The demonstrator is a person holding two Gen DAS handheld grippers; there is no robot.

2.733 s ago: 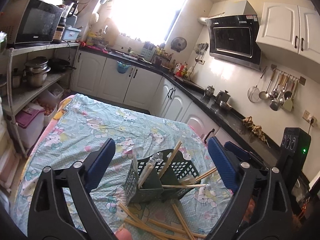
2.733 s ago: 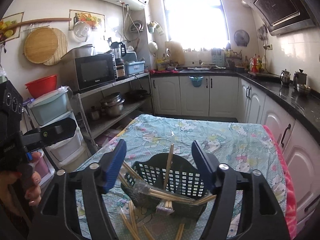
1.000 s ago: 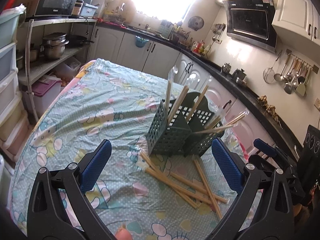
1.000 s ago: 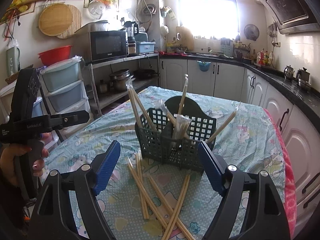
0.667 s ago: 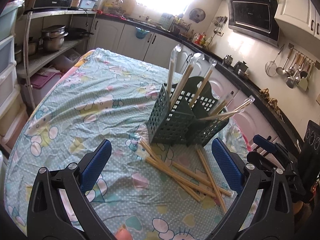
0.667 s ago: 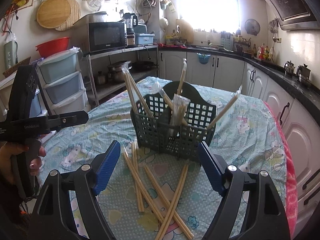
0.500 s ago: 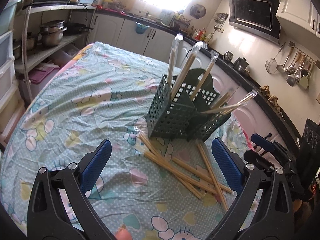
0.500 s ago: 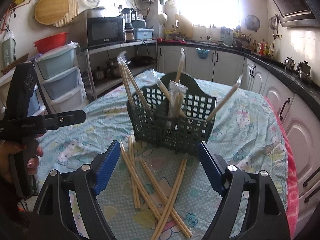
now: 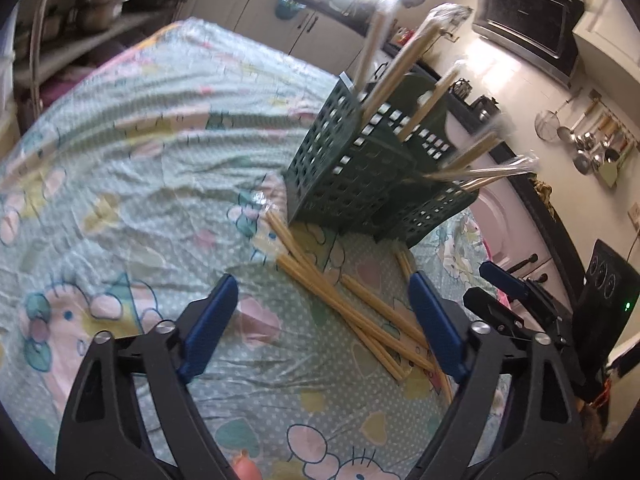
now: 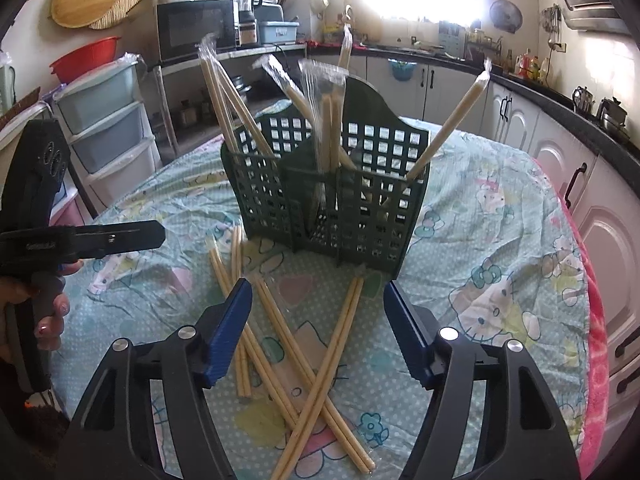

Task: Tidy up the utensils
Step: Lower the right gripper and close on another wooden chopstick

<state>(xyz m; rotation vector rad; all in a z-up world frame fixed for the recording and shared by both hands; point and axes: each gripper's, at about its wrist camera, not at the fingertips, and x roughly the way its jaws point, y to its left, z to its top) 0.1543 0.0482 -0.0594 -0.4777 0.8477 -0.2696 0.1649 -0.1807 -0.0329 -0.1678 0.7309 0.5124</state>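
Note:
A dark green mesh utensil holder [image 10: 332, 196] stands upright on the cartoon-print tablecloth [image 10: 496, 240], with several plastic-wrapped chopstick pairs [image 10: 332, 116] leaning in its compartments. Several more wrapped chopstick pairs [image 10: 320, 364] lie crossed on the cloth in front of it. My right gripper [image 10: 318, 332] is open and empty, low over these loose pairs. My left gripper [image 9: 324, 324] is open and empty, over the loose chopsticks [image 9: 344, 300] beside the holder [image 9: 360, 180]. The right gripper also shows in the left wrist view [image 9: 516, 300], and the left gripper shows at the left of the right wrist view [image 10: 92, 240].
Kitchen cabinets and a dark countertop [image 10: 560, 100] run behind and to the right of the table. A shelf with a microwave [image 10: 192, 32] and stacked plastic drawers [image 10: 108, 120] stands to the left. A pink cloth edge [image 10: 596, 320] marks the table's right side.
Both grippers have moved lower and closer to the loose chopsticks in front of the holder. Both stay open and empty. The left wrist view is now motion-blurred.

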